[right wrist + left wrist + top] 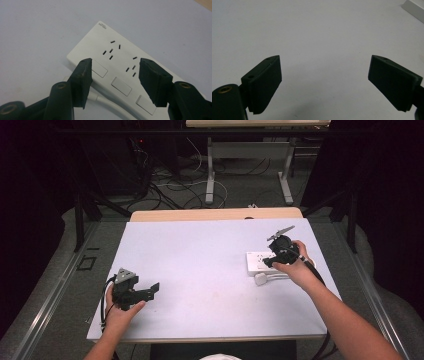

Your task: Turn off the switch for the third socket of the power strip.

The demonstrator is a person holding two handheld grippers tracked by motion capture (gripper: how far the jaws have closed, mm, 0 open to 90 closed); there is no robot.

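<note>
The right gripper (115, 75) hovers with jaws apart just above the white power strip (120, 62) at the tabletop's (200, 250) right side. The left gripper (324, 82), jaws spread wide, holds nothing.

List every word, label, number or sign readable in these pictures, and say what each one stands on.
No text can be read in full.
Small dark print, two short lines, at one corner of the white power strip: too small and blurred to quote.
The power strip's rocker switches: blank.
The open right gripper above the strip, the open left gripper and the table: no markings.
</note>
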